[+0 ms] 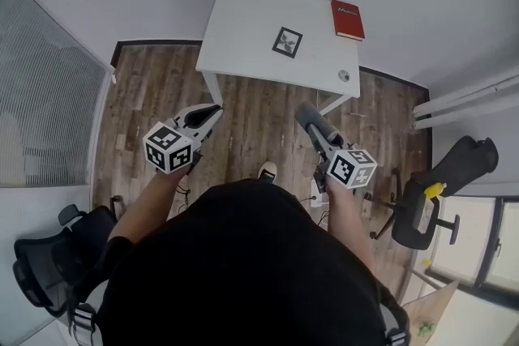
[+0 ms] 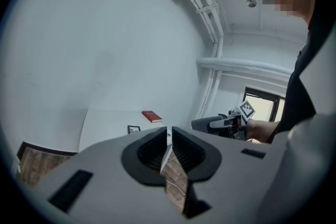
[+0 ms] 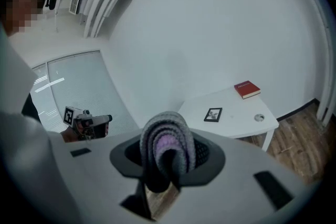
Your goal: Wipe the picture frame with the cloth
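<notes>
The picture frame [image 1: 287, 42] lies flat near the middle of the white tabletop [image 1: 243, 20], well ahead of both grippers, with a red book [image 1: 348, 19] behind it towards the far right corner and a small round object [image 1: 344, 75] near the front right edge. It looks small, dark-rimmed and light, so I judge it is likely to skid on the smooth top under a sideways wipe. The glazed face would be the fragile part, so pressure should stay gentle. The sensible place to steady it is the rim, pressing down on or pinching one edge and keeping clear of the glass. The cloth [image 3: 167, 147] is soft and thick, a grey knit with a lilac inner layer, folded into a rounded wad. It should give easily and conform to the frame, and it needs a firm pinch at its gathered end so the free fold can do the rubbing. The right gripper [image 1: 315, 124] has it that way: its jaws are closed on the lower part of the wad, and the loop bulges forward past the tips. The left gripper [image 2: 169, 136] is held out over the wooden floor [image 1: 259, 113], its jaws drawn together to a thin slit with nothing between them. They would have to open before they could take the frame's rim. Neither gripper is near the tabletop.
</notes>
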